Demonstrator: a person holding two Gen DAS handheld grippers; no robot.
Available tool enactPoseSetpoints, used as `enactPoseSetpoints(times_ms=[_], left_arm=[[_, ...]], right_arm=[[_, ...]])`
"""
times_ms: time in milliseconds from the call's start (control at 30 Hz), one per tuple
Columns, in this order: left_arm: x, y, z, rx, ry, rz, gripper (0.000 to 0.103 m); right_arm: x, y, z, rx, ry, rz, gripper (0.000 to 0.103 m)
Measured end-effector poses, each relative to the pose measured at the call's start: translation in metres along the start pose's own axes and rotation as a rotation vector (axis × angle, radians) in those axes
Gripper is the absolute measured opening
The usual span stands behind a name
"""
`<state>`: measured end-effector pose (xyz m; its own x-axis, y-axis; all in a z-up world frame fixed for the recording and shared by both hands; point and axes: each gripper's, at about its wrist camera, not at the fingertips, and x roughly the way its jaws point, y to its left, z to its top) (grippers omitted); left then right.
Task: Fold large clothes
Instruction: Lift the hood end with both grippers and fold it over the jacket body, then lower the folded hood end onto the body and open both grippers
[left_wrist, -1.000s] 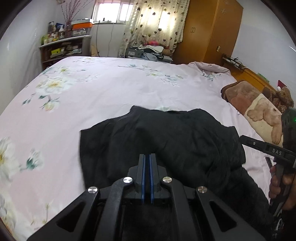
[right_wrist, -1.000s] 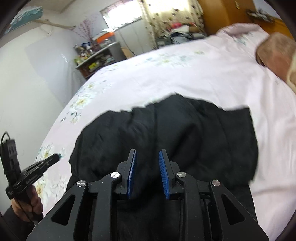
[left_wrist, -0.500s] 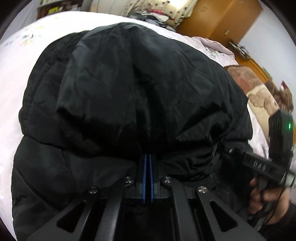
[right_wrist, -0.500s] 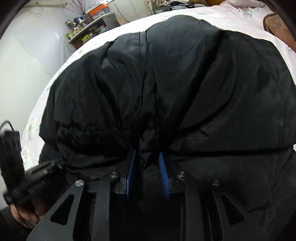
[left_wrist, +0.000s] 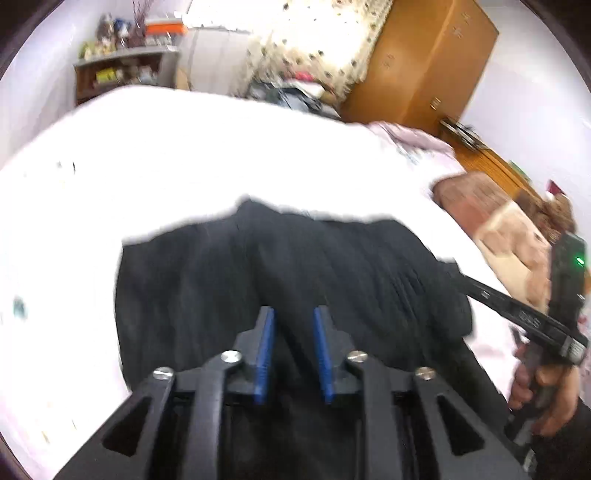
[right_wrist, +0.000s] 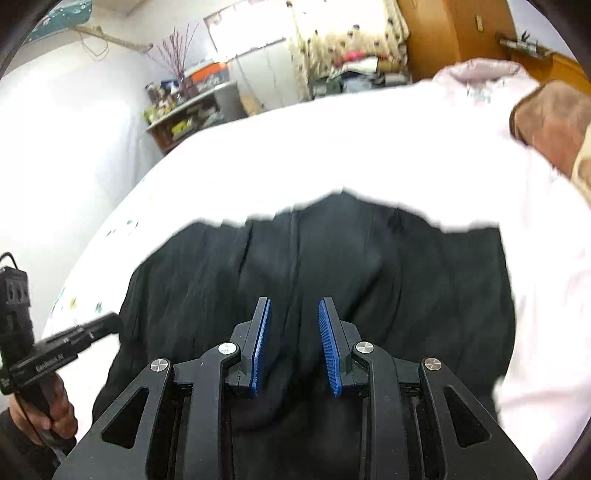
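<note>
1. Left gripper, in the left wrist view, has its two blue pads spread apart; its jaws have just been opening. Black cloth shows in the gap between the pads, but they do not press on it.
2. One black jacket lies bunched on the bed, directly below and ahead of the fingers. Its far edge is ragged and blurred.
3. Bare sheet lies open on the left and beyond the jacket, wide and uncluttered; at the right the cloth runs up to the second tool.
4. One right gripper comes in from the right edge, held by one hand; from this side I cannot tell how its jaws stand.
5. One brown blanket lies at the bed's right side. One wooden wardrobe stands behind; one shelf unit at the far left holds blurred small items, too smeared to count.
6. Right gripper, in the right wrist view, also stands with its two blue pads parted, black cloth lying between them without being pinched.
7. Same jacket fills the middle, its far edge against white sheet; open bed lies beyond and at the right.
8. Left gripper pokes in from the left, near the jacket's left edge, gripped by one hand.
9. Shelf unit at the far wall carries bottles and boxes, uncountable through the blur.
</note>
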<state>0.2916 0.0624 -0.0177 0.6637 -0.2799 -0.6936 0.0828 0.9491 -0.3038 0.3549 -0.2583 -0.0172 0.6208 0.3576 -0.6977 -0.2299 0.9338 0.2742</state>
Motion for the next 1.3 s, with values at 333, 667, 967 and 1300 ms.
enactPoseSetpoints(times_ms=[333, 667, 967, 1300], left_arm=[[0.089, 0.039, -0.019, 0.002, 0.032, 0.175, 0.023], [0.035, 0.037, -0.008, -0.006, 0.004, 0.129, 0.023], [0.026, 0.006, -0.059, 0.031, 0.061, -0.015, 0.029], [0.037, 0.005, -0.064, 0.008, 0.116, 0.014, 0.031]], right_arm=[[0.094, -0.066, -0.008, 0.078, 0.159, -0.101, 0.028], [0.055, -0.059, -0.002, 0.048, 0.074, -0.122, 0.030], [0.038, 0.013, -0.046, -0.068, 0.104, 0.026, 0.030], [0.060, 0.009, -0.064, -0.057, 0.148, -0.026, 0.029]])
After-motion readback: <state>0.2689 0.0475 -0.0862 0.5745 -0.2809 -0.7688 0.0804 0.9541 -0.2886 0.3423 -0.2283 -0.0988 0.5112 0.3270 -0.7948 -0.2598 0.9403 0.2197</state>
